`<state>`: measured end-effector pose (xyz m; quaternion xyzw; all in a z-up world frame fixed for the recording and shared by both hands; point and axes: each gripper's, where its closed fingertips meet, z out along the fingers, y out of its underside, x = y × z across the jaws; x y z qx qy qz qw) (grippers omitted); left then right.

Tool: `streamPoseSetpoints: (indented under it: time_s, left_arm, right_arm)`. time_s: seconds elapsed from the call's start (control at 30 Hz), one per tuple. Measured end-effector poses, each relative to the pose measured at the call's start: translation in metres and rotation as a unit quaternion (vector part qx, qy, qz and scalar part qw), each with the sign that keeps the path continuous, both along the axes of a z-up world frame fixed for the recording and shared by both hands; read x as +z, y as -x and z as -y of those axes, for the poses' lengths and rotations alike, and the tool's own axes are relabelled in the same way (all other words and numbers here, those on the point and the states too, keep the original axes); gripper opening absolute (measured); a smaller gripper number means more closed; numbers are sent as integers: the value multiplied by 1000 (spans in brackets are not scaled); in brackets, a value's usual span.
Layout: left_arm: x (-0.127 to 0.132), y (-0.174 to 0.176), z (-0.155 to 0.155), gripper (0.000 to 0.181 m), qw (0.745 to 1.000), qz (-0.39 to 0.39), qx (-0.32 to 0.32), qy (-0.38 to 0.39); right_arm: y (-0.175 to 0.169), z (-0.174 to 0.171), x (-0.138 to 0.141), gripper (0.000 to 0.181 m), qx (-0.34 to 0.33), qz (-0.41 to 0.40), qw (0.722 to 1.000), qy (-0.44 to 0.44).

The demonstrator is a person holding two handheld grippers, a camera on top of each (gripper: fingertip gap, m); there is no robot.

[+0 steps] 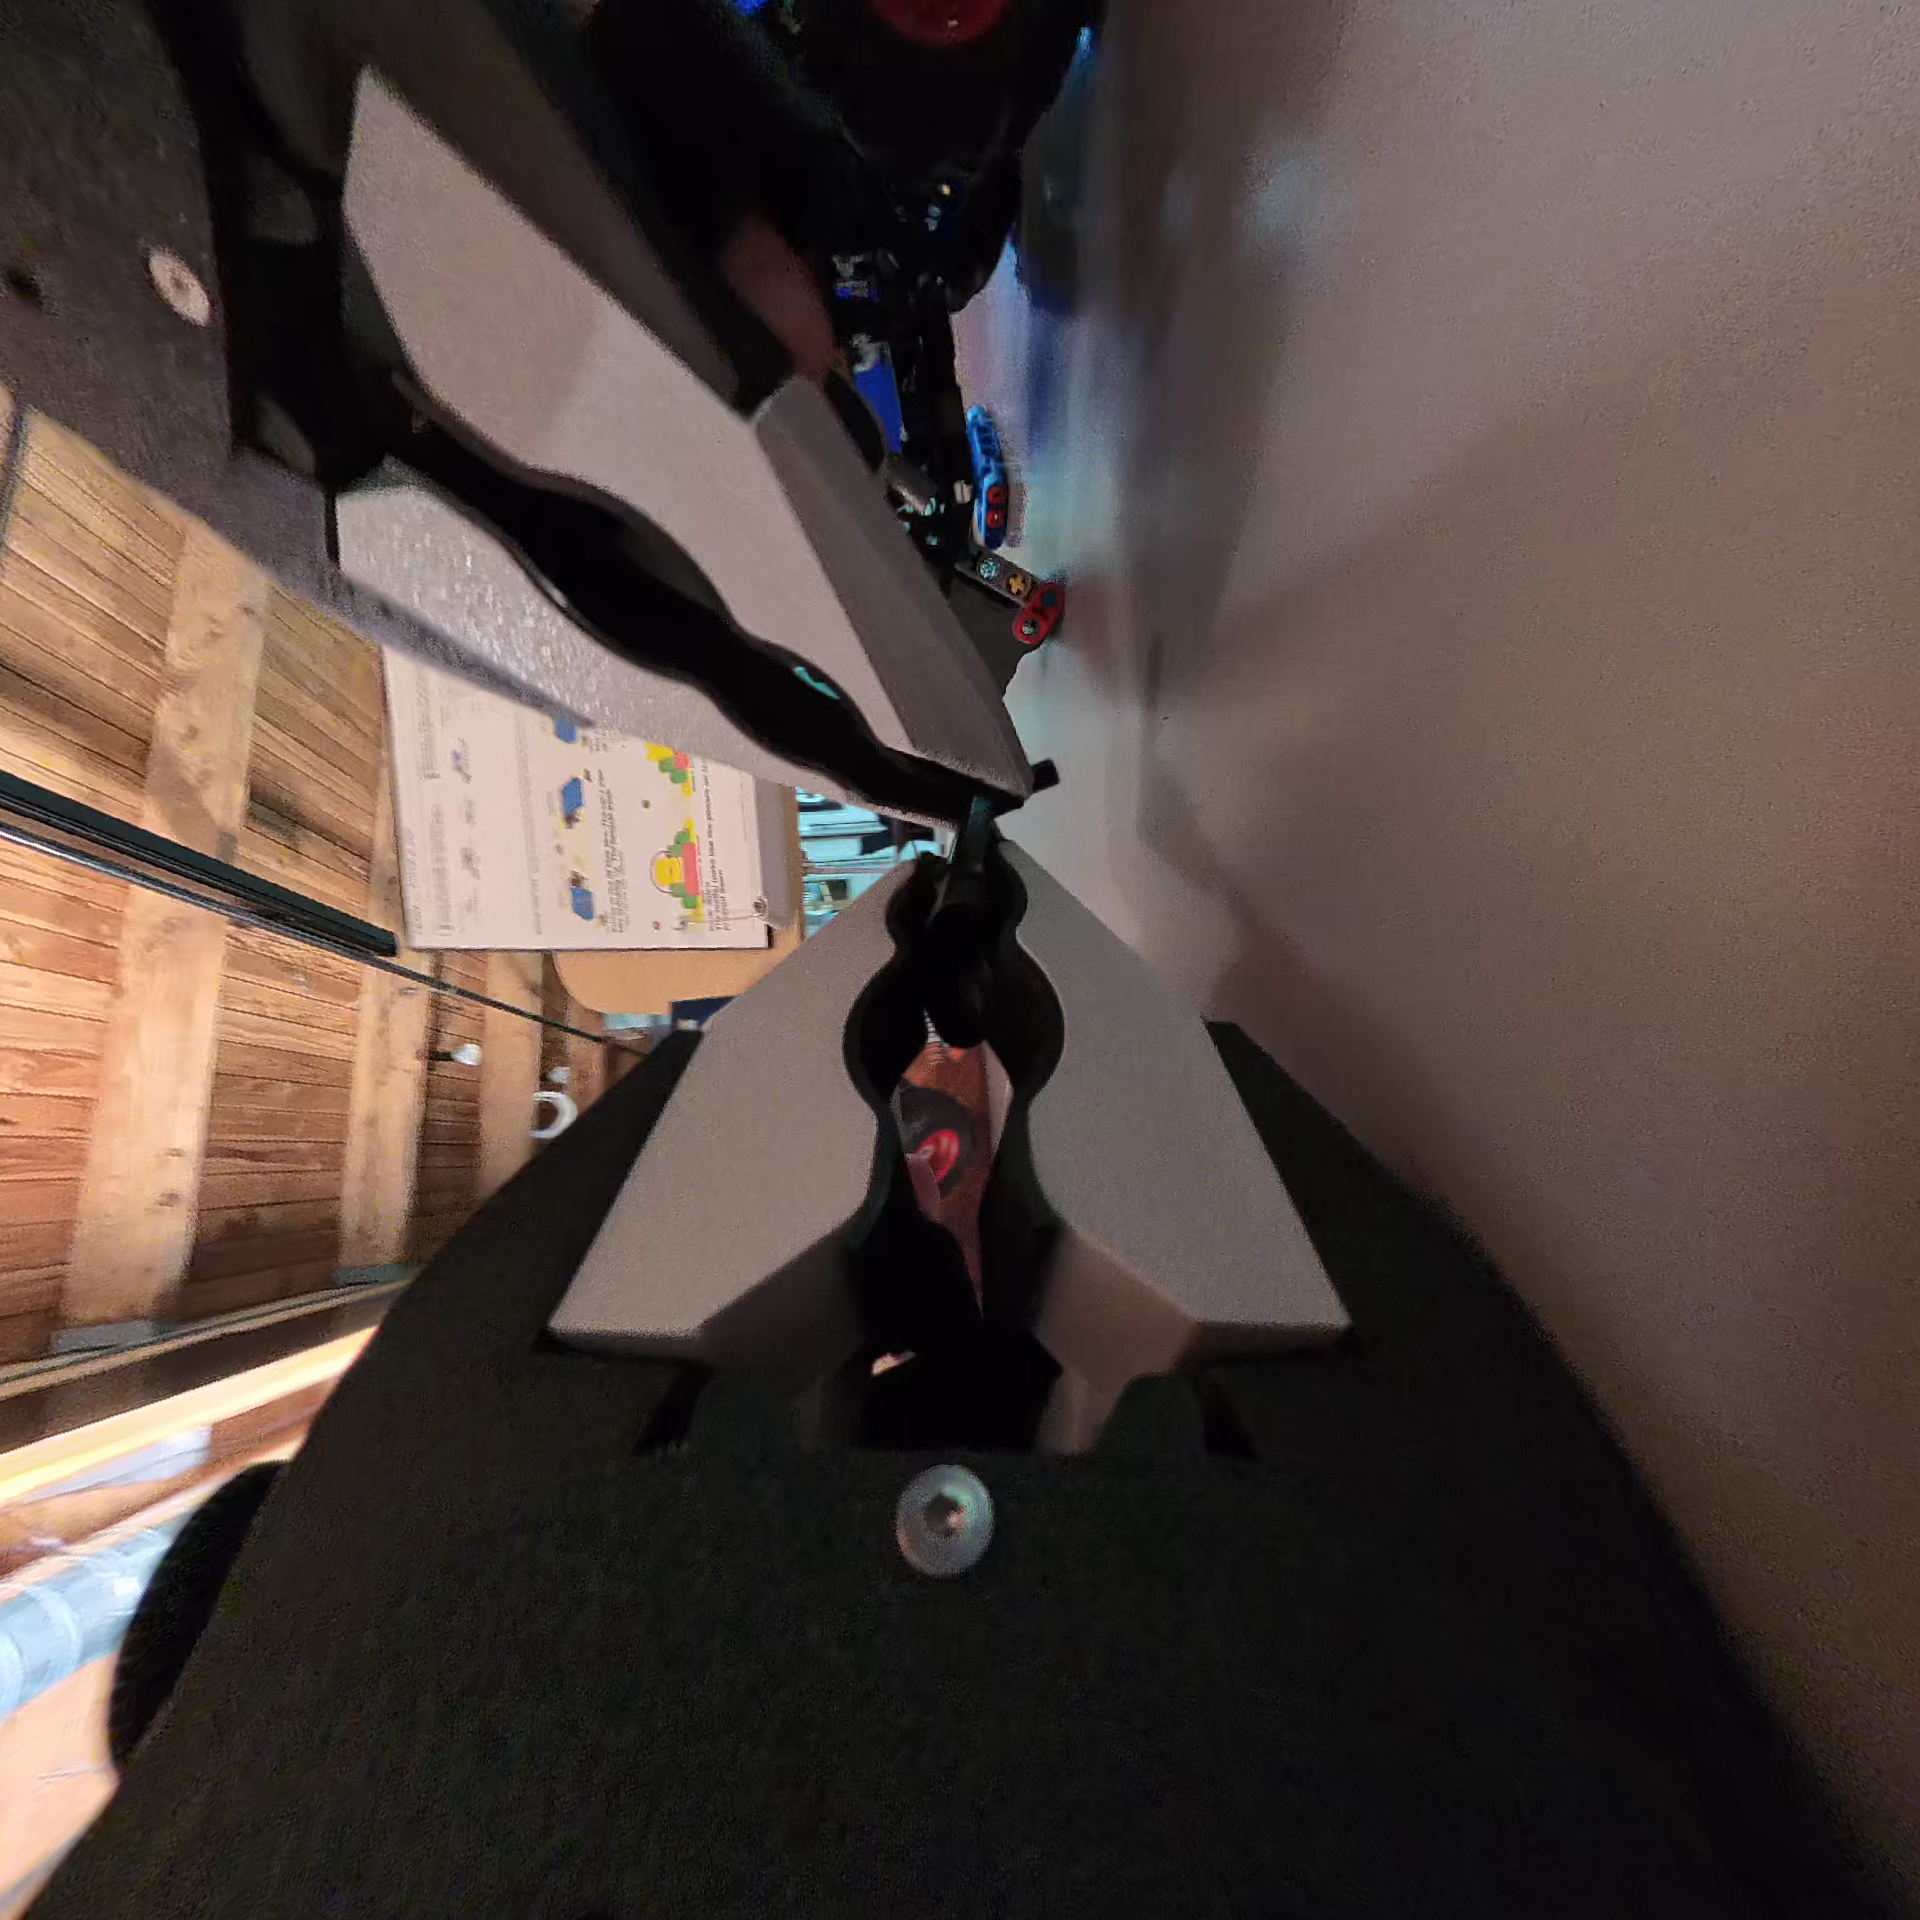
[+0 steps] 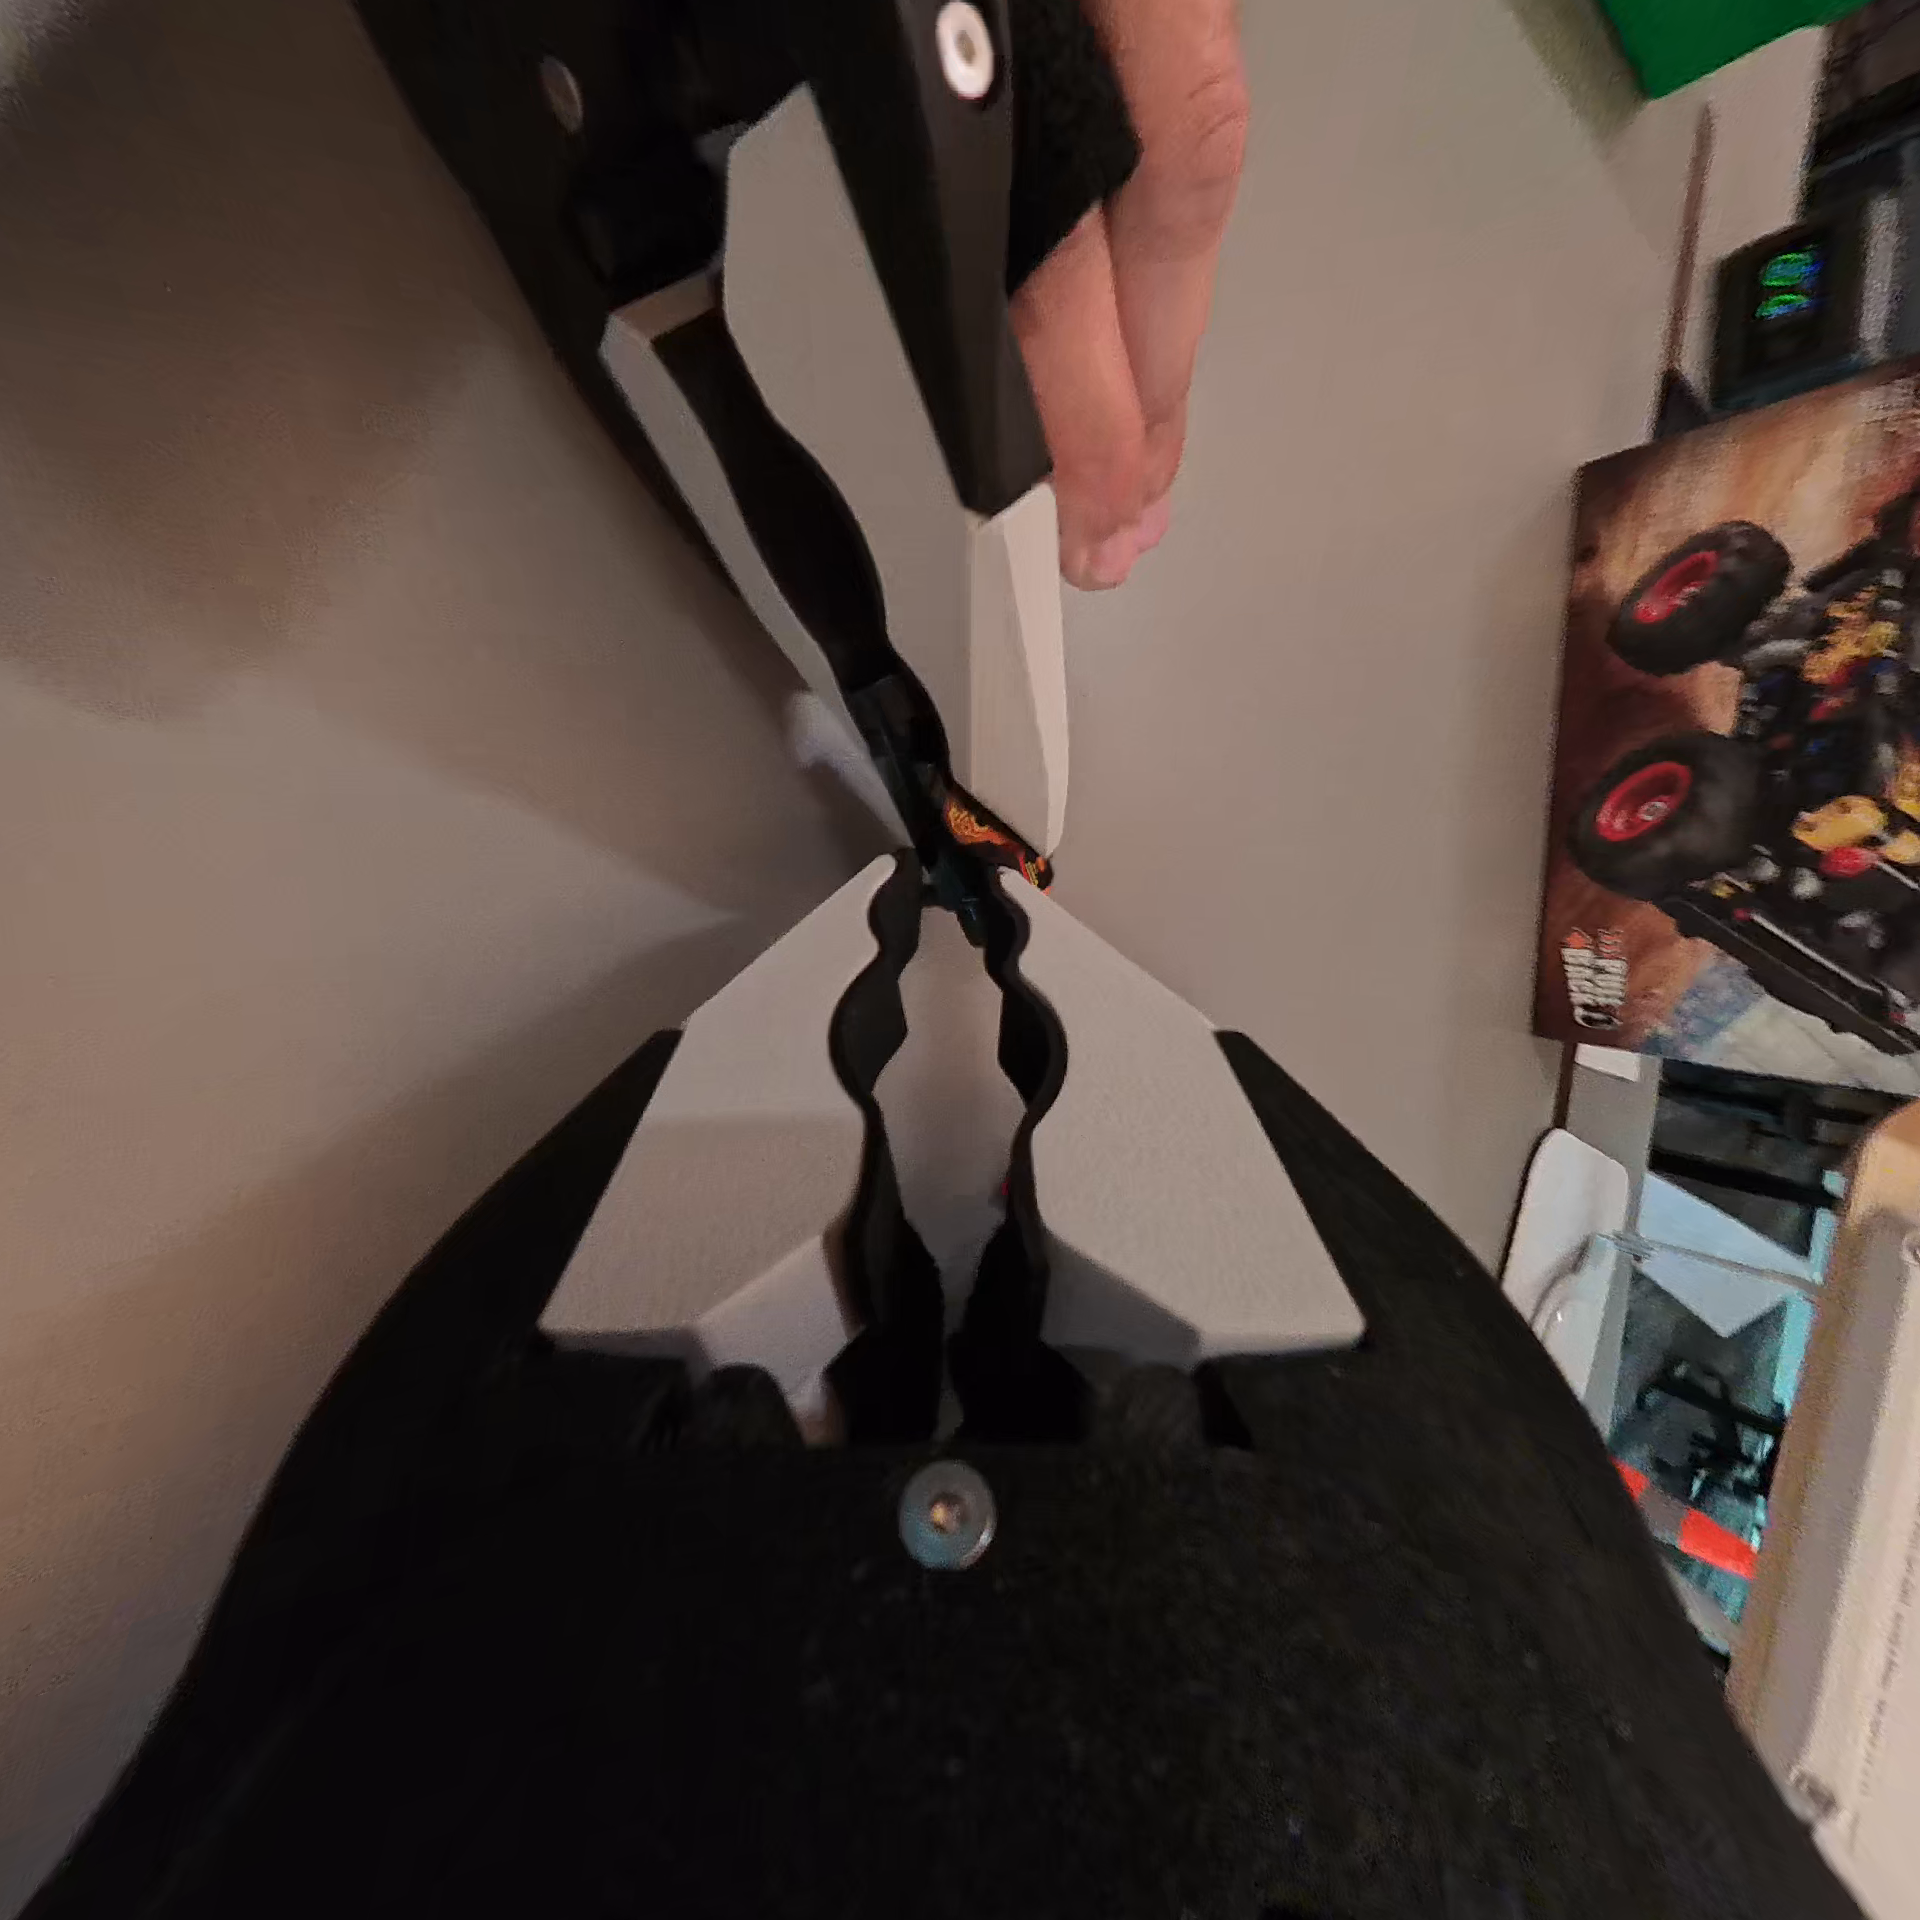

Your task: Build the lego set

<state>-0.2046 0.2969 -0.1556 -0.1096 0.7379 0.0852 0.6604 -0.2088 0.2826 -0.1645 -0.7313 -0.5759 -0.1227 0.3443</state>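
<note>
A: Left gripper (image 1: 961, 883), own view: tips nipped onto a small black piece (image 1: 971, 831); right gripper meets it just ahead.

B: Right gripper (image 2: 951, 883), own view: clamped on a flame-printed piece (image 2: 987, 836). Pieces touching; whether joined, cannot tell.

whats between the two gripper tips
A small black piece with an orange decal, held by left gripper and right gripper; right wrist view shows it best.
</note>
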Motion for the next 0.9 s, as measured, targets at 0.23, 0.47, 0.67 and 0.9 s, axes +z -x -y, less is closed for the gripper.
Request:
streamPoseSetpoints:
  time_s: [0.23,0.47,0.67,0.9]
  left_arm:
    - [33,4,-16,4,959,53,-3,279]
    - [42,3,-18,4,898,54,-14,437]
    - [38,3,-22,4,881,39,-14,471]
    - [28,-2,-31,4,861,32,37,506]
  right_arm:
    - [-3,-16,42,23,-122,-130,965,-191]
    - [-1,-27,62,10,-106,-27,923,-368]
    - [-1,-32,59,7,-75,23,927,-367]
    - [-9,-39,50,5,-84,101,915,-382]
